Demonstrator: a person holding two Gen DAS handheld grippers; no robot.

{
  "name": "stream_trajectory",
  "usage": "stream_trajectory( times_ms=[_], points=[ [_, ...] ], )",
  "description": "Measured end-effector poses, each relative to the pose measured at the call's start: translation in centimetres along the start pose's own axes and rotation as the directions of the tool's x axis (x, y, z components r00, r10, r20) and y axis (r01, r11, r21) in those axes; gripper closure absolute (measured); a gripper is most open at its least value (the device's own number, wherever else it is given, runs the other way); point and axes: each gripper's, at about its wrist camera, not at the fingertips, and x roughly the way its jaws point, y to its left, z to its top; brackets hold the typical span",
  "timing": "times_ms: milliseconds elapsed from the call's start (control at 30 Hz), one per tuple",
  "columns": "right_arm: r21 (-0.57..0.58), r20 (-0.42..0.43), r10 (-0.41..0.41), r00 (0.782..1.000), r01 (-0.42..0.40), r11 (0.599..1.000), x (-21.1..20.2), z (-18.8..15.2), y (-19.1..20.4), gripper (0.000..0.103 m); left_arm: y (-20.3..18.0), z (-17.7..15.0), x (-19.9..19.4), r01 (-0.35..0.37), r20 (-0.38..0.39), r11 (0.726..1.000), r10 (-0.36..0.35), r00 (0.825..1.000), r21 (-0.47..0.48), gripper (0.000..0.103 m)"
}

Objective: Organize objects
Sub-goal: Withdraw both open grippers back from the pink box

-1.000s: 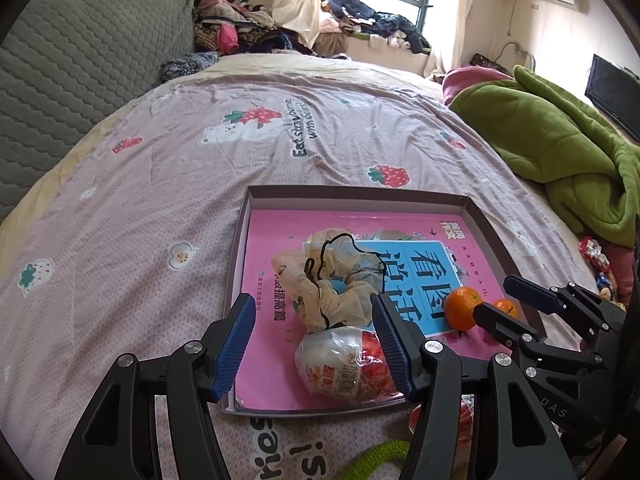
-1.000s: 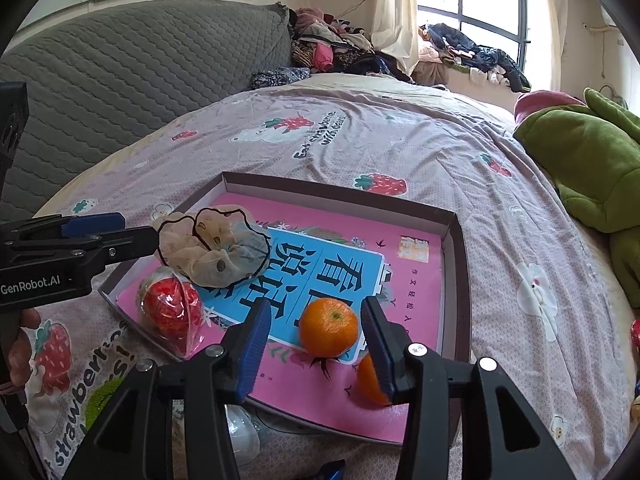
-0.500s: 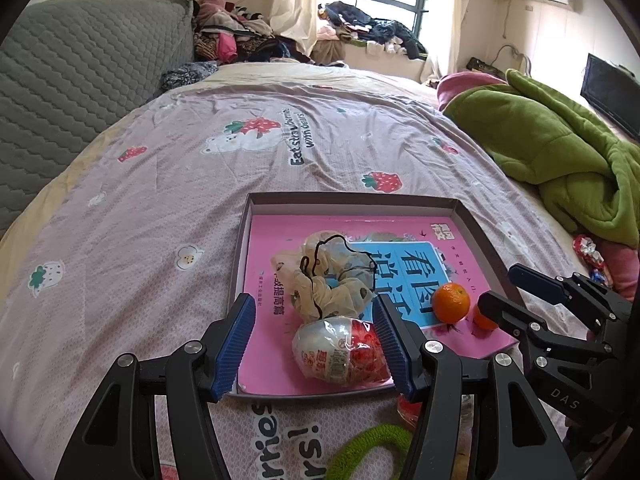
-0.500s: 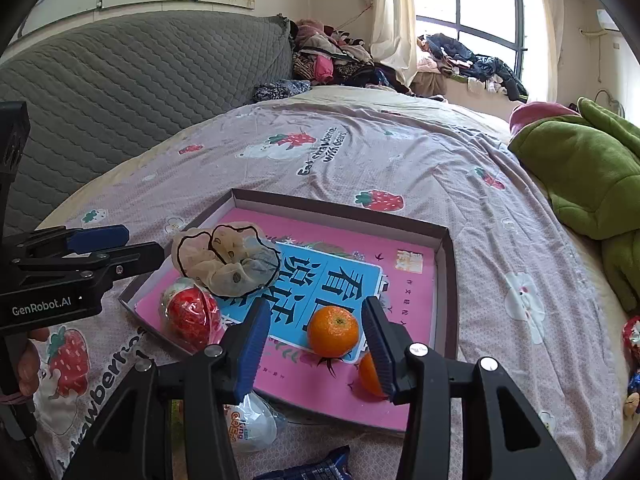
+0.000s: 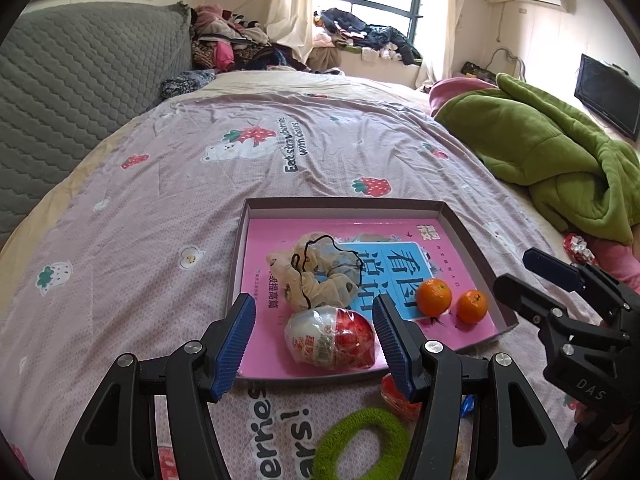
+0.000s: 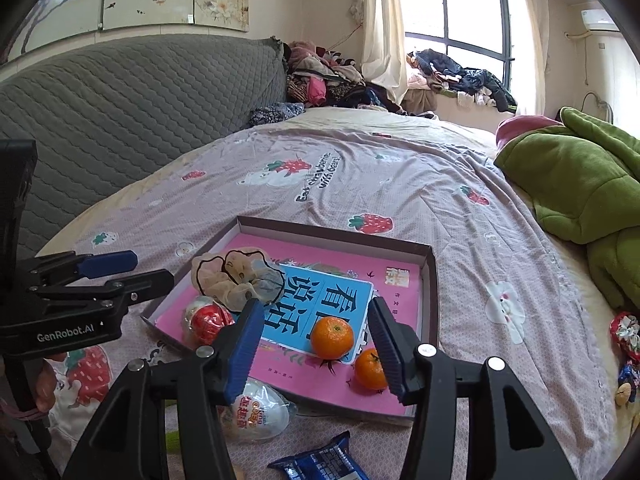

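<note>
Left wrist view: shallow cardboard box tray [image 5: 472,236] on a strawberry-print bedsheet [image 5: 160,208], lined with a pink-and-blue picture book [image 5: 400,268]. Contents: one beige scrunchie with black trim [image 5: 316,276] near the middle; one foil-wrapped surprise egg, red and white [image 5: 332,340], at the near edge; two mandarins [image 5: 434,297] and [image 5: 472,306] side by side at the near right corner. Left gripper [image 5: 314,344]: jaws wide apart and empty, framing the egg from above without touching it. Outside the tray, near edge: green scrunchie [image 5: 360,444], a red wrapped item partly hidden behind the right finger. Right gripper [image 5: 560,304] seen side-on at the right. Green blanket [image 5: 560,160] heaped at the far right. Right wrist view: right gripper [image 6: 316,344], jaws opening, nothing held; the larger mandarin [image 6: 332,337] shows between the fingers but lies on the book, clear of the pads, and the smaller one [image 6: 370,368] sits just beside the right finger. Still loose on the sheet below the tray: a second surprise egg, white [image 6: 260,412], and a blue snack packet [image 6: 320,460]; small wrapped sweets [image 6: 624,332] at the far right. Status, judged: five pieces stowed; at least four pieces remain to collect.
</note>
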Motion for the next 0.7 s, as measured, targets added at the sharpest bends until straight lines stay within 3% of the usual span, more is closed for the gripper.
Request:
stream_trajectory(
  times_ms=[700],
  points=[
    [0.003,0.089,0.023,0.996,-0.023,1.0,-6.3,-0.4,1.3,0.049,-1.5,-1.6,-4.6,-0.012,0.054,0.999,0.009,0.999,0.043,0.04]
  ],
)
